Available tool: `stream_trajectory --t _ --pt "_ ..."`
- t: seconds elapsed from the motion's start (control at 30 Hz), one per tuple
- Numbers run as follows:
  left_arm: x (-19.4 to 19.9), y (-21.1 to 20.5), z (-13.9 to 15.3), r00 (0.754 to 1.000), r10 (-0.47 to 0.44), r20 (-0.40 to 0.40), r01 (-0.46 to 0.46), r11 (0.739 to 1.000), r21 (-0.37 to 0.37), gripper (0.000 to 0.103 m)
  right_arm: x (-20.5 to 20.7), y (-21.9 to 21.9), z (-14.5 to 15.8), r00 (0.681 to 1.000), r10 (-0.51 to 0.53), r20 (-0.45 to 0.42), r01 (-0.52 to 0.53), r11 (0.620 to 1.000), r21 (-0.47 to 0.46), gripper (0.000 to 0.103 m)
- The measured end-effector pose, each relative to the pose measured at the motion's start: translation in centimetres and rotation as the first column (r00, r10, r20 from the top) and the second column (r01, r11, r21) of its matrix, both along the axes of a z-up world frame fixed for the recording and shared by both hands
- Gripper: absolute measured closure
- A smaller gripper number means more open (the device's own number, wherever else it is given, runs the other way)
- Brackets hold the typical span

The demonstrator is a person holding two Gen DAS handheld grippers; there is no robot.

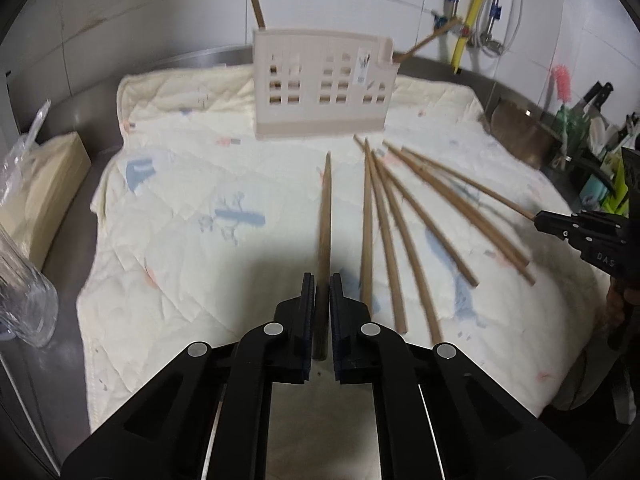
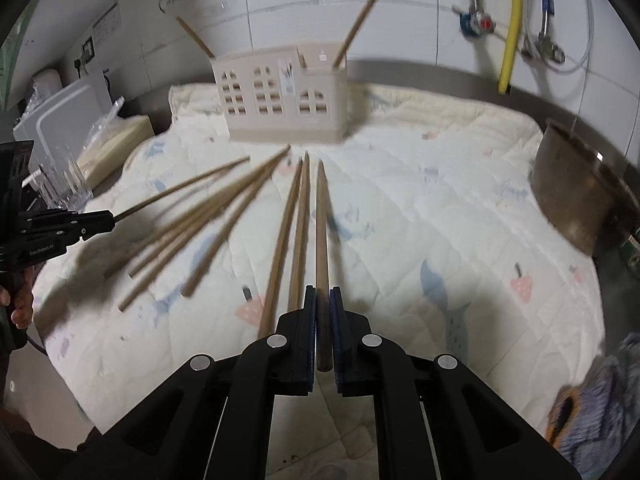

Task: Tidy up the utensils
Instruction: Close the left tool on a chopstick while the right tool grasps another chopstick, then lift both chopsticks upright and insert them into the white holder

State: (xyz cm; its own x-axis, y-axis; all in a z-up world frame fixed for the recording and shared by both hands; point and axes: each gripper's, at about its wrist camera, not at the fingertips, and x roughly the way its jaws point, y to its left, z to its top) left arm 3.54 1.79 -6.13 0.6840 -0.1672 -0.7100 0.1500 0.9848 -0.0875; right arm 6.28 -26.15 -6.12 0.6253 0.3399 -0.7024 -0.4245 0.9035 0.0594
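A beige utensil holder (image 1: pixel 322 88) with window cut-outs stands at the back of a cream quilted cloth (image 1: pixel 192 248); it also shows in the right wrist view (image 2: pixel 282 96), with a chopstick leaning out at each end. My left gripper (image 1: pixel 322 280) is shut on a wooden chopstick (image 1: pixel 325 216) that points toward the holder. My right gripper (image 2: pixel 322 294) is shut on another chopstick (image 2: pixel 321 224). Several loose chopsticks (image 1: pixel 394 232) lie fanned on the cloth between the grippers, also in the right wrist view (image 2: pixel 224 220).
A clear glass (image 1: pixel 24 292) and a beige box (image 1: pixel 44 184) stand at the left edge. A metal pot (image 2: pixel 580 196) sits at the right. Pipes and a yellow hose (image 2: pixel 512 20) hang on the tiled wall behind. Knives and a pink brush (image 1: pixel 562 80) stand far right.
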Motion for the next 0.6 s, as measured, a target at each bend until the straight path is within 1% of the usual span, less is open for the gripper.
stream_trajectory --t 0.2,0.4,0.6 --pt "0.5 -0.1 3.6 0.997 -0.013 0.071 0.014 1.000 -0.014 0.097 0.2 0.4 3.9 0.994 0.016 0.105 -0.017 1.000 0.011 0.096" --pt "2.4 -1.0 7.1 0.989 -0.042 0.140 0.041 0.999 0.010 0.097 2.0 1.4 8.0 0.979 0.031 0.201 -0.039 0.999 0.033 0.097" --pt "4.8 -1.6 10.0 0.983 -0.067 0.172 0.064 0.998 0.026 0.097 4.6 2.1 11.8 0.968 0.048 0.248 -0.061 0.997 0.042 0.097"
